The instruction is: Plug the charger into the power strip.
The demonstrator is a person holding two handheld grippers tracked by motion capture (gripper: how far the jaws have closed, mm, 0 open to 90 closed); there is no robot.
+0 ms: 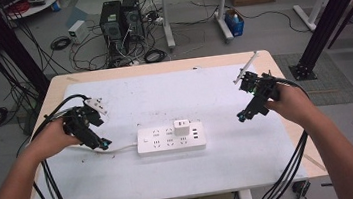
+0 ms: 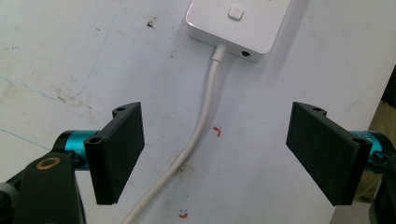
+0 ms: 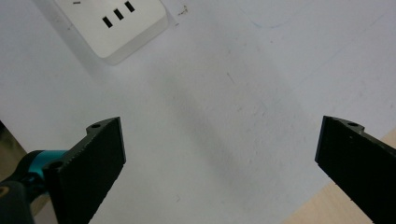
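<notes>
Black jaws of the left gripper [image 2: 215, 156] rise wide apart in the left gripper view, with nothing between them but the white sheet [image 2: 70, 56] and the white cord [image 2: 205, 116], which runs up through the gap, nearer the left jaw than the right, without touching either. Ahead of those jaws the cord enters the end of the white power strip [image 2: 236, 23], beside a small dark socket; a square button sits on the strip's top face. Small red marks lie on the sheet between the jaws and below them. Jaws of the right gripper [image 3: 219, 172] likewise stand spread to their full width and hold nothing; ahead and to their left sits the other end of the power strip [image 3: 116, 23], showing three dark slots, well apart from both jaws. At the lower right of that view, past the right jaw, the sheet ends and bare wood of the table [image 3: 317, 210] shows. From the high view, the left gripper [image 1: 103, 144] points toward the strip's cord end, its tips just beside the cord [image 1: 122, 147], while the right gripper [image 1: 243, 117] hangs off the opposite end of the power strip [image 1: 170, 139], clearly apart from it. A white charger block [image 1: 182, 127] is plugged upright into the strip, nearer the right gripper's side. Both hands [image 1: 53, 138] grip their tools from the near edge of the table [image 1: 271, 63].
</notes>
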